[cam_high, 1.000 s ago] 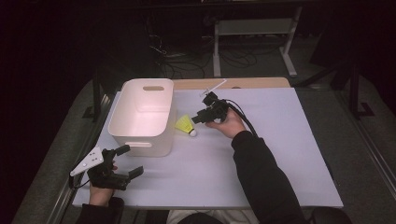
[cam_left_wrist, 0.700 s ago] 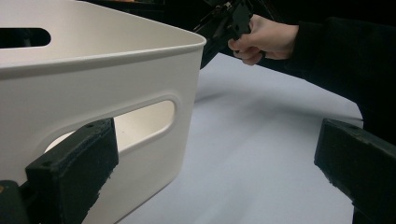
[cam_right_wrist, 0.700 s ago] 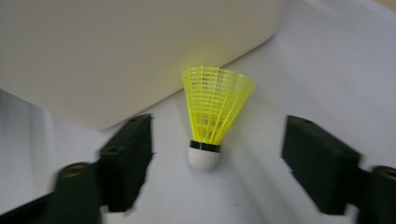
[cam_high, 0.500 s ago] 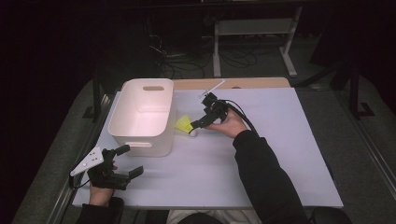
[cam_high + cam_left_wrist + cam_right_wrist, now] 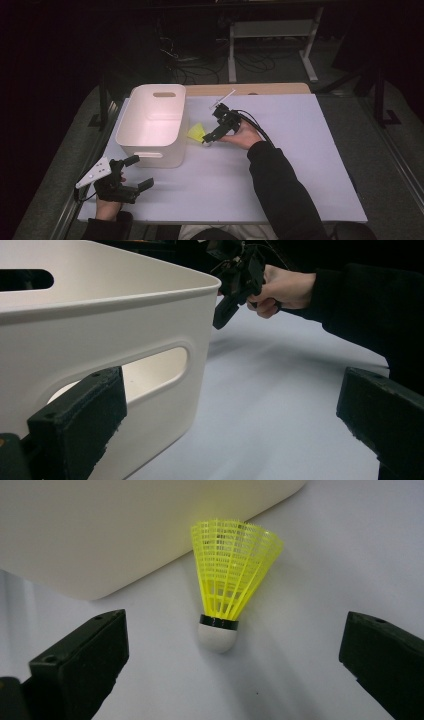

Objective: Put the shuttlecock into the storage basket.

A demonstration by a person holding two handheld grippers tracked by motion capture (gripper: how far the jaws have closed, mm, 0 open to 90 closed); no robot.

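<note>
A yellow plastic shuttlecock [image 5: 196, 133] [image 5: 227, 590] lies on the white table sheet, its skirt toward the white bin's [image 5: 152, 154] [image 5: 100, 325] right wall. My right gripper [image 5: 210, 137] [image 5: 235, 630] points at it from the right. Its jaws have just been opening and now stand wide apart on either side of the white cork, not touching it. The left gripper [image 5: 142, 171] [image 5: 230, 400] is open at the table's near left, facing the bin's near handle wall with nothing between its jaws. Beyond the bin, the left gripper view shows the right gripper [image 5: 235, 285].
The white sheet [image 5: 300, 165] covers most of the table, with a wooden strip [image 5: 250, 89] along its back edge. Behind the table are a metal frame [image 5: 270, 35] and cables on a dark floor.
The right gripper's jaws have spread apart around the shuttlecock's cork. The shuttlecock stays beside the bin. The left gripper has not moved.
</note>
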